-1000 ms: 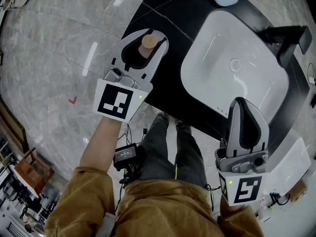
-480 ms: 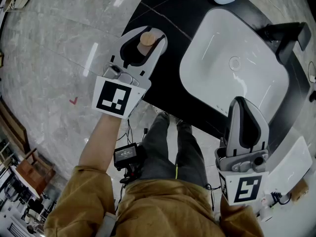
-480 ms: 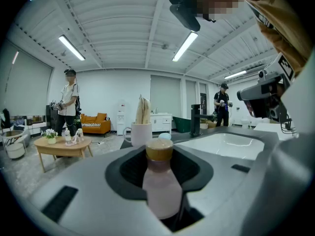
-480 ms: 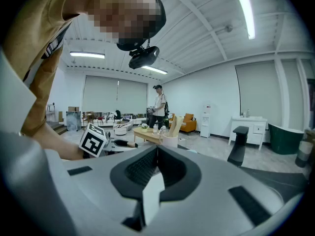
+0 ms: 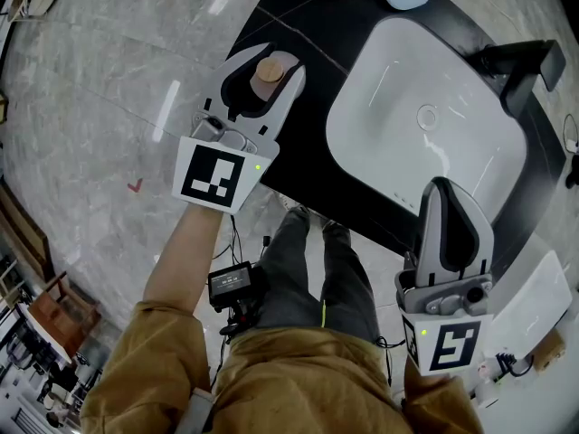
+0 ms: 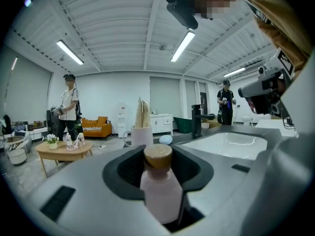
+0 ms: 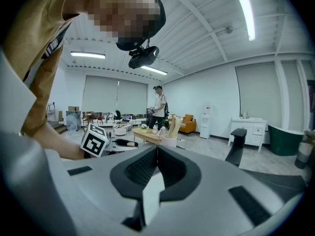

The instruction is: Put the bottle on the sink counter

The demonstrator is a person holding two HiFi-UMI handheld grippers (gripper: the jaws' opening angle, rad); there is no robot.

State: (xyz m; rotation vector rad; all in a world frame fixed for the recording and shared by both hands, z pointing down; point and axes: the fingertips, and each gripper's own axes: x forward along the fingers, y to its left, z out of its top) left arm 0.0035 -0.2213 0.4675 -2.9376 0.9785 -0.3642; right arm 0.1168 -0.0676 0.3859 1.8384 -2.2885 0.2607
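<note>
Bottle (image 6: 158,191) gripped by part-open left tool (image 5: 268,62).

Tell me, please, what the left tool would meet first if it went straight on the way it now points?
The left tool, with the bottle between its jaws, points almost straight at the pale cup farther along the counter, so probably that. Depth is hard to judge; before it the way looks free.

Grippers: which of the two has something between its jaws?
The left gripper: its jaws hold a pale pink bottle with a tan cap. The right gripper has its jaws together, nothing between them.
</note>
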